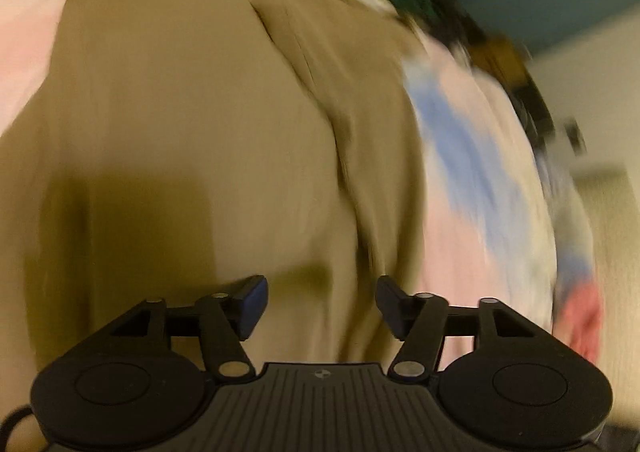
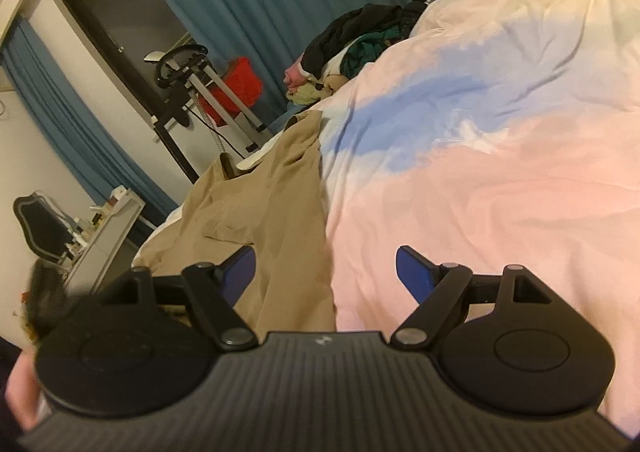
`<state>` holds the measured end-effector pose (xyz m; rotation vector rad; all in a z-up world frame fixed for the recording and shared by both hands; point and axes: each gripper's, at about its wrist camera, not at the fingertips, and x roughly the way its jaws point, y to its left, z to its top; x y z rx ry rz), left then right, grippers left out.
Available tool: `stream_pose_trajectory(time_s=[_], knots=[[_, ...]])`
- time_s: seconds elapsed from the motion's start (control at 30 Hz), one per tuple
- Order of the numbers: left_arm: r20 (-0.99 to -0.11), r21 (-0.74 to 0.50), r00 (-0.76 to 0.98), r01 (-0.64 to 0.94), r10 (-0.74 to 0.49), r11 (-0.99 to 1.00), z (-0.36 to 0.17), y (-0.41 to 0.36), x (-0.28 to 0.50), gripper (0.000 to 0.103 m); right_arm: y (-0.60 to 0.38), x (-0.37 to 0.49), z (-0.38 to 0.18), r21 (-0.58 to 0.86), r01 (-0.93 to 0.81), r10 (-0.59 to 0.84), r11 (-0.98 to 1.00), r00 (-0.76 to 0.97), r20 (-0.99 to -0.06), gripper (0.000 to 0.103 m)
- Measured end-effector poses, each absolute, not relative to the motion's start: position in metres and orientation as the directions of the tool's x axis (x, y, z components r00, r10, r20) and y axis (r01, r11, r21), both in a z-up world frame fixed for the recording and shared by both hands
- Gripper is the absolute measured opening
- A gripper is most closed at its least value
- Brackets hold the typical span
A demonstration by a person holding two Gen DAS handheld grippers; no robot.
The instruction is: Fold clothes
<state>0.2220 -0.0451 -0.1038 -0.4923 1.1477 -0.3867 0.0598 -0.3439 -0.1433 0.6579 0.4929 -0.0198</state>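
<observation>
Left tool (image 1: 322, 306) agape above tan garment (image 1: 192, 124); right tool (image 2: 325, 272) agape.

Tan garment (image 1: 192, 100): matt woven cloth. Duvet (image 2: 500, 192): soft, creased cotton-like cloth, matt.

Your left claw (image 1: 322, 306) hangs spread wide, gripping nothing, just above the tan garment (image 1: 192, 140) lying on the pink-and-blue bedcover (image 1: 472, 180); the right side is blurred.

We hold our left tongs (image 1: 322, 306) with jaws spread wide and nothing between them. Our right tongs (image 2: 325, 276) are likewise parted and empty, their blue pads (image 2: 414, 272) facing each other.
</observation>
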Motion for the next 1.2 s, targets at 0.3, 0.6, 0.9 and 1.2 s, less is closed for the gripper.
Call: stream_pose_trajectory(time_s=[0.3, 0.6, 0.9, 1.2], knots=[[-0.679, -0.543, 0.623, -0.07, -0.388, 0.837, -0.118, -0.067, 0.323, 0.053, -0.326, 0.092, -0.161, 0.502, 0.155, 0.127, 0.851, 0.867, -0.482, 0.08], [-0.64, -0.384, 0.702, 0.059, -0.312, 0.921, -0.096, -0.071, 0.348, 0.002, -0.326, 0.113, -0.179, 0.498, 0.173, 0.125, 0.85, 0.852, -0.509, 0.079], [-0.704, -0.373, 0.627, 0.073, -0.333, 0.925, -0.107, -0.064, 0.334, 0.037, -0.325, 0.116, -0.182, 0.492, 0.178, 0.118, 0.852, 0.851, -0.512, 0.079], [-0.712, -0.555, 0.437, 0.128, -0.55, 0.822, -0.099, -0.016, 0.185, 0.047, -0.322, 0.113, -0.172, 0.527, 0.122, 0.176, 0.841, 0.86, -0.479, 0.079]])
